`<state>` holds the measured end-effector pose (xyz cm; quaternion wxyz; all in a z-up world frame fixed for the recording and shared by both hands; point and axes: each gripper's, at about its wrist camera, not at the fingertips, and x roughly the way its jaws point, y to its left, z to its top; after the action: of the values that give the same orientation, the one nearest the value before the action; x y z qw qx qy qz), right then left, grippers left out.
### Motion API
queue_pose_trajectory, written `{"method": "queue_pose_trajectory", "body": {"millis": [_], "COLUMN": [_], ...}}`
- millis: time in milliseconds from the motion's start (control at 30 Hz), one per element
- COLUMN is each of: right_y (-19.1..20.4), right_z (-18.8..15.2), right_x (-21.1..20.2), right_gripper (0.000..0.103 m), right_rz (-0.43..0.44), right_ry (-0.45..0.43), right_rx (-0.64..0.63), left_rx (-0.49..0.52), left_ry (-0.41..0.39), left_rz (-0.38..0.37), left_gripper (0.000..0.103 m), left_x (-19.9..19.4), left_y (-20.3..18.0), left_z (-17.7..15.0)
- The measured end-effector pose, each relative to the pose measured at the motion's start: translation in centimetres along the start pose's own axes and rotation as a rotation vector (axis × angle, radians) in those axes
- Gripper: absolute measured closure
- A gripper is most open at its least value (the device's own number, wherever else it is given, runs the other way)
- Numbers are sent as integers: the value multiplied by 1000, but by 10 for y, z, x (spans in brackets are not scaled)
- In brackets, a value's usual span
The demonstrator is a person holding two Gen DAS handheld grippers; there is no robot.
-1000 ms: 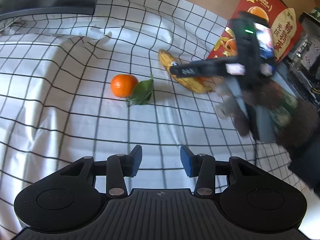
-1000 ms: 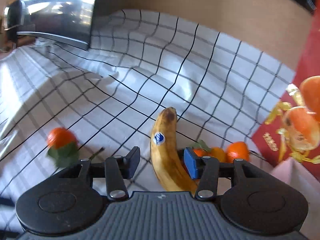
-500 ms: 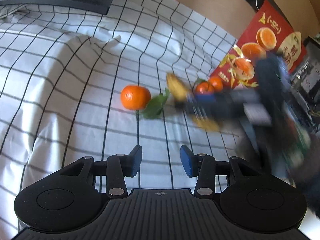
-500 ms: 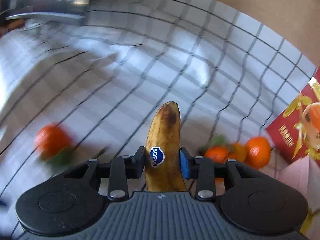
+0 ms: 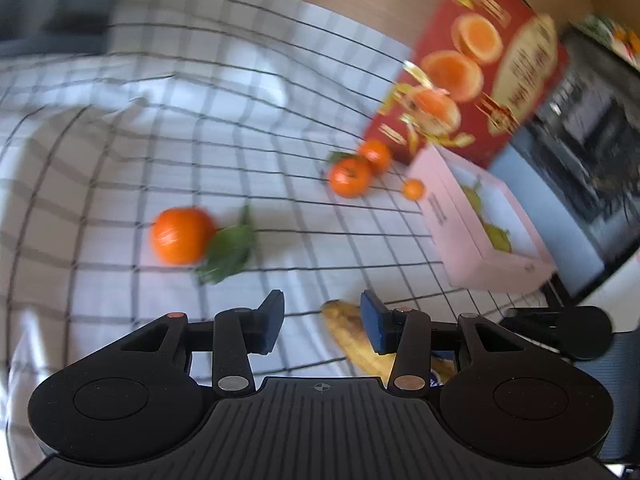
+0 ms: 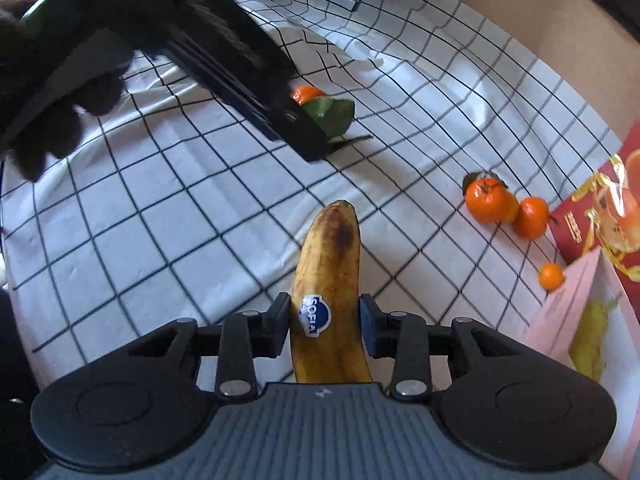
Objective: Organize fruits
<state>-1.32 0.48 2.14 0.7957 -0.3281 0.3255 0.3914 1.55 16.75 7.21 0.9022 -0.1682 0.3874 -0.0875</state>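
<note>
Gripping a banana [image 6: 328, 280], the right tool [image 6: 324, 328] is closed on it.
Nothing is held by the half-open left tool [image 5: 322, 320], lower centre.

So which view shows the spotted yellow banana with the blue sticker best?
The right wrist view: the spotted yellow banana fills the centre, sharp, sticker readable, between the right gripper pads. The left wrist view shows only a blurred part of it, low down, partly hidden behind the left gripper's own finger.

Mandarins [image 6: 490, 200] beside box [image 6: 588, 216]
</note>
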Motion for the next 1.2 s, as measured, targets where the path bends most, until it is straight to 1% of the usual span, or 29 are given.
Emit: {"method": "queue_pose_trajectory", "body": {"millis": [33,67,100,200,267,333,400,433,467,600,700,833,900,1000,1100,1133,1167,1200], "right_y": [-1,-3,-5,-14,-20,-25,-31,-35,-38,-55,-66,-80,-88,-98,-102,-101,-99,-97], "right_z": [-3,-6,-9,-25,-38,-51,-60,-63,-64,-68,-66,-64,-61,-57,-45,-41,-37,-33], "right_x": [-7,-13,-21,-42,-54,-58,-57,-54,-51,-45,-41,-32,-26,-16,-3,0,2,4], "right_gripper": [61,55,54,54,54,54,60,61,63,63,62,61,59,58,58,58,56,53], "right_rz": [-1,3,7,36,86,162,224,242,246,210,171,148,142,140,147,141,130,117], "right_ry": [-7,-12,-18,-10,2,14,21,23,23,-10,-22,-34,-42,-54,-55,-55,-51,-46], "right_rx": [33,59,94,239,353,467,572,616,654,762,793,828,851,879,880,868,851,832], "left_rx": [24,45,60,87,92,99,107,110,117,136,133,60,30,3,2,10,17,21], "left_ry": [0,-2,-4,5,22,44,76,91,108,151,149,155,160,175,194,191,171,132], "left_rz": [-6,-11,-14,-24,-40,-47,-62,-67,-74,-94,-82,-83,-97,-122,-179,-188,-180,-155], "left_gripper": [56,56,56,56,57,59,69,71,73,74,74,76,82,82,82,81,81,81], "left_x": [3,7,10,27,42,55,65,68,69,64,51,36,28,16,5,2,-3,-10], "left_y": [-4,-8,-10,-13,-13,-15,-15,-16,-17,-17,-14,-4,0,-1,-7,-9,-10,-9], "left_z": [3,7,11,21,27,30,31,30,29,18,7,-4,-11,-24,-36,-37,-37,-34]}}
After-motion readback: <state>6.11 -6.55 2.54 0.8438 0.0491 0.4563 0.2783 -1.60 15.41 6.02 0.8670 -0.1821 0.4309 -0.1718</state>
